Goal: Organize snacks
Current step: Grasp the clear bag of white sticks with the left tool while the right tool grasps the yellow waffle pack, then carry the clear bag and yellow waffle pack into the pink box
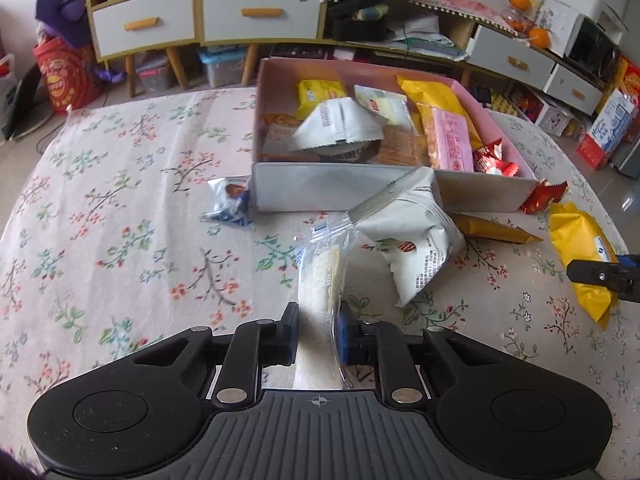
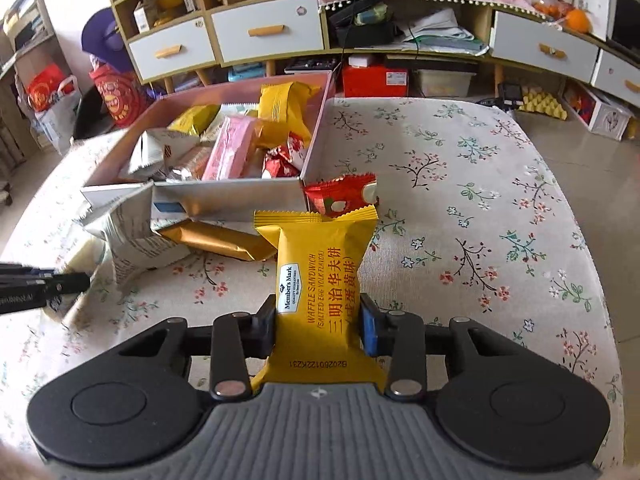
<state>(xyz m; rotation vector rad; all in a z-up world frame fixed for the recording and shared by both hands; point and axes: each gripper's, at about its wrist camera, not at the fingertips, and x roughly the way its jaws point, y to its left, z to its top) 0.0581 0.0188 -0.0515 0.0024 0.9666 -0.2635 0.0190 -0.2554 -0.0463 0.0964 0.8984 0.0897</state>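
A pink box (image 1: 352, 190) with several snack packs inside stands on the flowered tablecloth. My left gripper (image 1: 317, 334) is shut on a clear-wrapped pale snack bar (image 1: 320, 276), in front of the box. A white snack bag (image 1: 416, 240) leans against the box's near wall beside it. In the right wrist view my right gripper (image 2: 318, 326) is shut on a yellow waffle sandwich pack (image 2: 316, 276), right of the box (image 2: 240, 200). The same yellow pack (image 1: 580, 252) and the right gripper's fingertips (image 1: 600, 276) show at the left wrist view's right edge.
Loose on the cloth lie a blue-and-white pack (image 1: 230, 204), a gold bar (image 1: 496, 230) and a red candy pack (image 2: 342, 196). Cabinets with white drawers (image 1: 260, 12) and floor clutter stand behind the table. The table edge curves at the right (image 2: 580, 240).
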